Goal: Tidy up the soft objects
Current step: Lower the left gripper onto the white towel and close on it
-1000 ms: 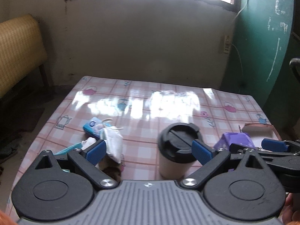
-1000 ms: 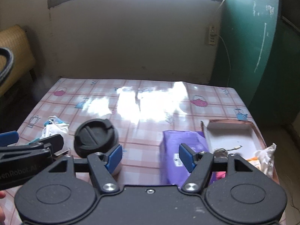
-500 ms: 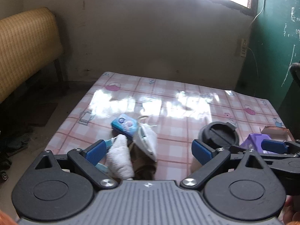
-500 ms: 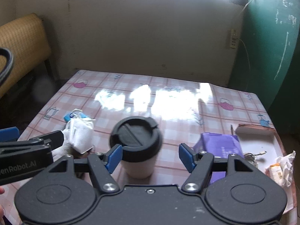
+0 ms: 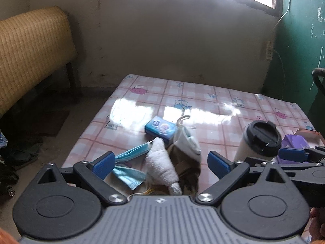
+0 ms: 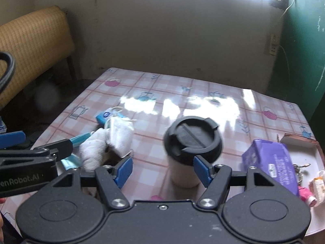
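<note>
A heap of soft things lies at the table's near left: a white sock (image 5: 162,162), a white face mask (image 5: 187,142), a blue surgical mask (image 5: 128,162), a brown cloth (image 5: 186,168) and a blue tissue pack (image 5: 160,127). My left gripper (image 5: 160,163) is open, its jaws standing either side of the sock and brown cloth. My right gripper (image 6: 163,168) is open and empty, just in front of a white cup with a black lid (image 6: 192,142). The heap shows left in the right wrist view (image 6: 105,144).
A purple packet (image 6: 272,160) lies right of the cup, beside a shallow box (image 6: 304,148) with small items. The table has a pink checked oilcloth (image 5: 203,101). A woven bench (image 5: 30,50) stands to the left, a green door (image 5: 300,40) to the right.
Both grippers have swung left. The soft heap has come between my left jaws, and the cup has moved from left of my right gripper to straight ahead of it.
</note>
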A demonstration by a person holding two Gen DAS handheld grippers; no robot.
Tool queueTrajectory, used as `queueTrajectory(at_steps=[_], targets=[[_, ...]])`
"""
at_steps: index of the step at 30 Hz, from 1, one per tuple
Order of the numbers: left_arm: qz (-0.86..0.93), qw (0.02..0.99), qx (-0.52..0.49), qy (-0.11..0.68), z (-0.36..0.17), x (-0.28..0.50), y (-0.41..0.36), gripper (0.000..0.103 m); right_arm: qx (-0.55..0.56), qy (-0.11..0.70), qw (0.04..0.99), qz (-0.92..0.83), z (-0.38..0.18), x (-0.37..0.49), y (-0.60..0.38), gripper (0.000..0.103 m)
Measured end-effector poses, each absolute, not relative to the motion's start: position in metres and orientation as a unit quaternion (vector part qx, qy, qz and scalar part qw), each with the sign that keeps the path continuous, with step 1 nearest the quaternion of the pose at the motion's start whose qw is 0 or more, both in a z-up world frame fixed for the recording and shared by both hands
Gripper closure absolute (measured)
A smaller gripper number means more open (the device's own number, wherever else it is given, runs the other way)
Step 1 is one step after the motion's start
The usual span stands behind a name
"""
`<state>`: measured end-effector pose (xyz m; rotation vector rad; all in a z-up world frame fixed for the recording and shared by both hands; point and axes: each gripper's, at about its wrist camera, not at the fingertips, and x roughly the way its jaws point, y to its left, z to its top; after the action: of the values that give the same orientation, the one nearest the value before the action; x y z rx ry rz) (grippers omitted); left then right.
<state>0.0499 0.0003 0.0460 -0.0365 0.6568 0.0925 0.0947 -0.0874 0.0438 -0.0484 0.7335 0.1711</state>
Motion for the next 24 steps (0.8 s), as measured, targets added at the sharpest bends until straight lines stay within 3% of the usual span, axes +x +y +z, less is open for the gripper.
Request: queueTrajectory(at_steps=[13,24], targets=[[0.071,0.933,-0.051,0.349,0.005,0.053,0.046,0.001,-0.035,0.347,0.928,0.129,0.031,0.066,-0.066,0.024],[0.058,0.917,-0.083,0.385,-0.033,0.107,0.043,0.001,-0.031,0.365,0.918,0.153,0.008,0.052,-0.065,0.024]])
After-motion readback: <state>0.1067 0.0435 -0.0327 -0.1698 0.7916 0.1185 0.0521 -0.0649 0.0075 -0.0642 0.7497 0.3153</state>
